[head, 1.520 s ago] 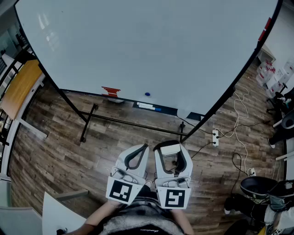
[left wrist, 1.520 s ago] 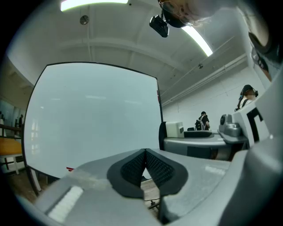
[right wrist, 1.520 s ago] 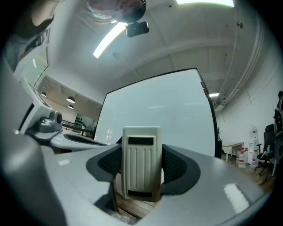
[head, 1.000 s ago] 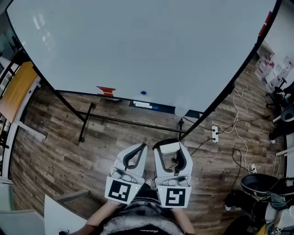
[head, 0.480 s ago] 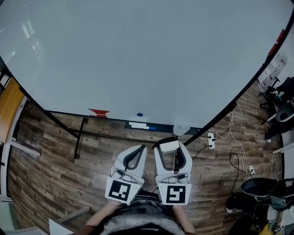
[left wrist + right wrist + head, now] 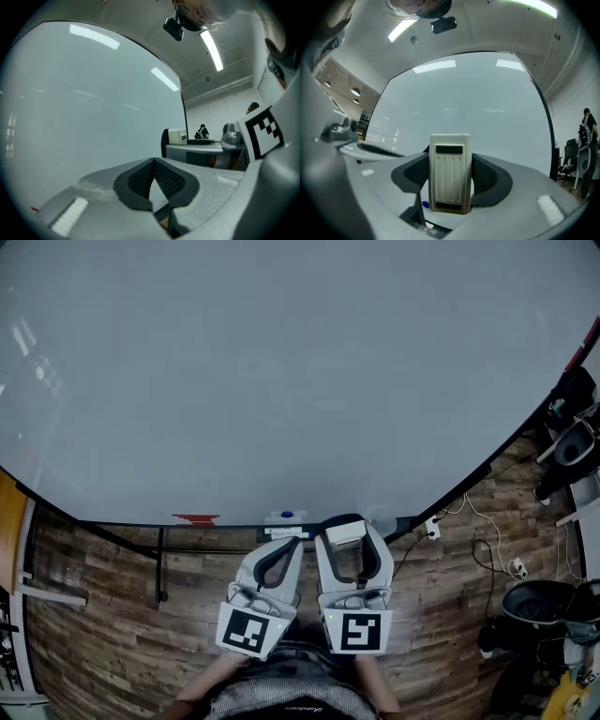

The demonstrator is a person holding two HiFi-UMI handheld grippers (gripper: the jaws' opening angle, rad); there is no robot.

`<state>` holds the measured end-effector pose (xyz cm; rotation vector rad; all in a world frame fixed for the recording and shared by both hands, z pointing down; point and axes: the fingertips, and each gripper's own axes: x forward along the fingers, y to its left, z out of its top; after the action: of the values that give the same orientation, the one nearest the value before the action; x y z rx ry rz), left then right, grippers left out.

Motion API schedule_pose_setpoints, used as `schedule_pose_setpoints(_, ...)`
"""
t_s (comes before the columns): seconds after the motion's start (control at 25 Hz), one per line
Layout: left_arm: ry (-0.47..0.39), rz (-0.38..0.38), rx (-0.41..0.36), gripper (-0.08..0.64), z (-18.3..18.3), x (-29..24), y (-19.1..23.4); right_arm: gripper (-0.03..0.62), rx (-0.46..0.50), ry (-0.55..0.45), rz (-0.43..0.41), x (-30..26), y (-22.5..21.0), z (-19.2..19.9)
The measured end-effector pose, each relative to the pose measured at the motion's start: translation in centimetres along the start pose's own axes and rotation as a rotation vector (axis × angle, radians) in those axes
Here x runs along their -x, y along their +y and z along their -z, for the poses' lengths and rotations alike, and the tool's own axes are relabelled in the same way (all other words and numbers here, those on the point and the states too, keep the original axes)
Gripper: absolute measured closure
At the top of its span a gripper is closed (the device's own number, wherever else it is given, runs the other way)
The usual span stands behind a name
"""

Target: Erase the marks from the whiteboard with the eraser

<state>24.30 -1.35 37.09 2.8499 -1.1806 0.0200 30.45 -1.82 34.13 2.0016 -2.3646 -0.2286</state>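
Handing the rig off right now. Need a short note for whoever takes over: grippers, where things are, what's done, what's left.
Left gripper: jaws together, nothing between them, held low in front of the board.
Right gripper: shut on the off-white ribbed plastic eraser, which stands upright between the jaws and looks clear of the board.
The large white whiteboard on a black frame is straight ahead. A red object and a small blue object sit along its bottom ledge.
Done: eraser is in hand. No marks show on the part of the board in view.
Left: check the rest of the board and wipe anything found.
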Motion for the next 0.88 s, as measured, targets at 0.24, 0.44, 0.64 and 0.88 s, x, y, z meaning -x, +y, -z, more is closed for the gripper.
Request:
schedule_pose_setpoints(0.24, 0.015, 0.028, 0.023, 0.557, 0.6, -1.1, 1.4, 0.328, 0.005, 0.033, 0.015, -2.2, -0.4, 0.5)
schedule_pose_setpoints(0.44, 0.028, 0.022, 0.034, 0.557, 1.0, -2.0, 2.0, 0.328, -0.005, 0.035, 0.024, -3.4, -1.8, 0.4)
schedule_pose_setpoints(0.64, 0.03, -0.009, 0.045, 0.557, 1.0, -2.9, 2.4, 0.328, -0.026, 0.005, 0.047, -4.2, -5.0, 0.1)
schedule_pose_setpoints(0.88, 0.03, -0.002, 0.053, 0.557, 0.1, -6.7, 0.3, 0.328, -0.012, -0.002, 0.067, -4.8, -10.1, -0.4)
